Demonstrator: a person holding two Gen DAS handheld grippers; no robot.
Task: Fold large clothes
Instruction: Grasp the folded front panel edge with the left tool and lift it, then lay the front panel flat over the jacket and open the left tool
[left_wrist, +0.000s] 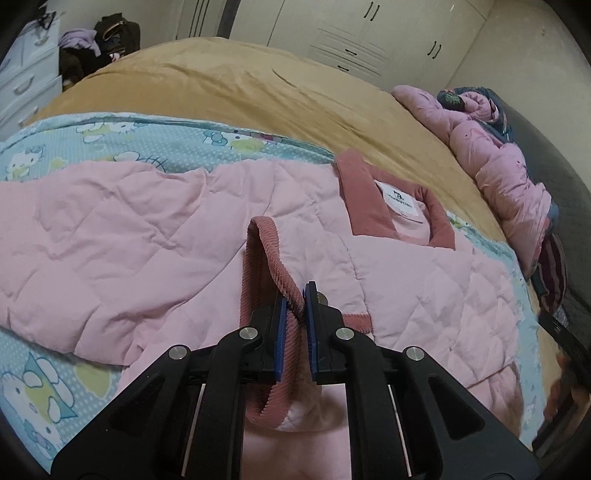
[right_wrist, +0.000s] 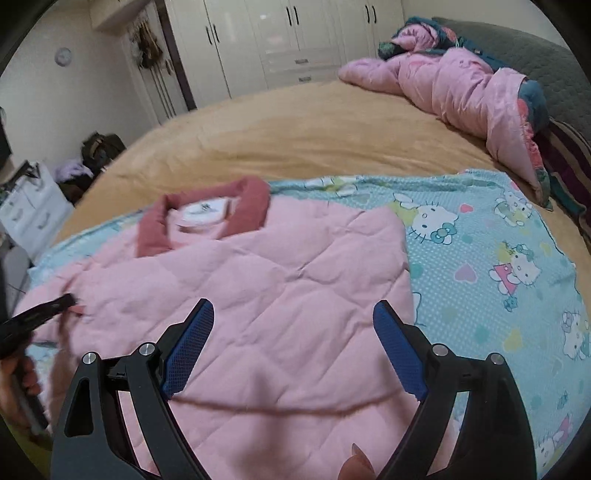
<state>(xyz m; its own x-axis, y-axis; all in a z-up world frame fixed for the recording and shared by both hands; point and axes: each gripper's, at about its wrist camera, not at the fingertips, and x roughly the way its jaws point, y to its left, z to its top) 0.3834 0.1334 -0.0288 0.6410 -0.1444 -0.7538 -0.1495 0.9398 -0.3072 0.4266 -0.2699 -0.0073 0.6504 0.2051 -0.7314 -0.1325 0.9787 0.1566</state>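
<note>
Left wrist view, far left: white drawer unit (left_wrist: 26, 74) against the wall, a dark bag (left_wrist: 114, 33) and heaped clothes beside it. Tan bedspread (left_wrist: 229, 85) covers the bed; over its near part lies a light-blue cartoon-print sheet (left_wrist: 48, 155). On that sheet the pink quilted jacket (left_wrist: 129, 229) is spread flat, its dusty-rose collar (left_wrist: 369, 199) with a white label toward the right. Centre: left tool (left_wrist: 294, 295) clamped tight on a ribbed dusty-rose cuff (left_wrist: 264, 258), blue pads pressing the fabric from both sides; the cuff loops up ahead of the fingers and hangs down behind them. Right of the jacket, a crumpled pink quilt (left_wrist: 498, 155) lies at the bed's edge by a dark headboard. White wardrobe (left_wrist: 351, 40) behind.

Right wrist view, left edge: the left tool shows as a blurred black shape touching the jacket's edge, a hand (right_wrist: 18, 384) below it. Collar sits upper left of the jacket body, which fills the middle. Right tool (right_wrist: 293, 314) spread wide, blue pads (right_wrist: 192, 343) well apart, nothing gripped; it hangs over the jacket's lower panel. A fingertip shows at the bottom edge. Cartoon sheet lies bare to the right; pink quilt beyond it, upper right.
</note>
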